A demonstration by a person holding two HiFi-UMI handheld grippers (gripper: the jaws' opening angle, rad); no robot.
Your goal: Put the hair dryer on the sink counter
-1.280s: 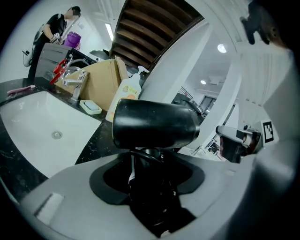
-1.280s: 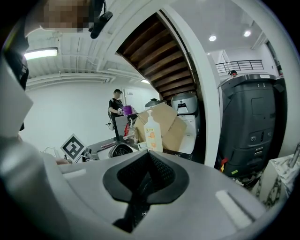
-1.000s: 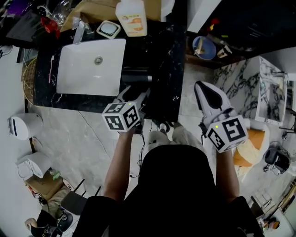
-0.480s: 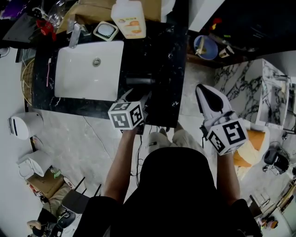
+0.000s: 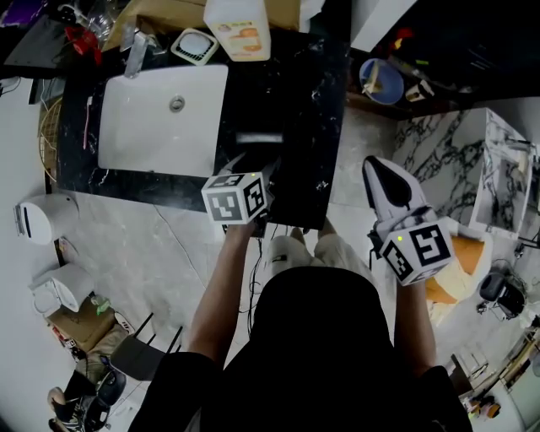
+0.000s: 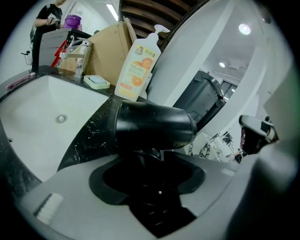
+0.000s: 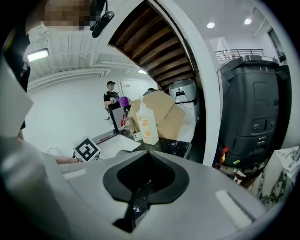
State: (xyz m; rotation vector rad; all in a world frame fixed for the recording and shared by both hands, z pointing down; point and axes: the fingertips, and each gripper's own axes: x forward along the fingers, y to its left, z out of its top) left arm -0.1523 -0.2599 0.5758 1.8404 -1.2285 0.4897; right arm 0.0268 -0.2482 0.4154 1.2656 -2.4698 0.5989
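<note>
The black hair dryer (image 5: 259,137) (image 6: 154,124) lies crosswise over the black marble sink counter (image 5: 304,110), just right of the white basin (image 5: 160,118). Its handle runs back between the jaws of my left gripper (image 5: 256,169) (image 6: 150,161), which is shut on it. Those jaws have just been opening slightly, with the handle still between them. Whether the barrel rests on the counter I cannot tell. My right gripper (image 5: 380,173) (image 7: 143,185) hangs off the counter's right end, over the floor, shut and empty.
An orange-labelled soap bottle (image 5: 238,29) (image 6: 136,65), a soap dish (image 5: 196,46), a faucet (image 5: 135,51) and a cardboard box (image 5: 160,15) line the back of the counter. A blue bowl (image 5: 380,80) sits on a shelf at right. A person (image 7: 110,99) stands far off.
My left gripper has carried the hair dryer lower and a little further over the counter. My right gripper has sunk slightly.
</note>
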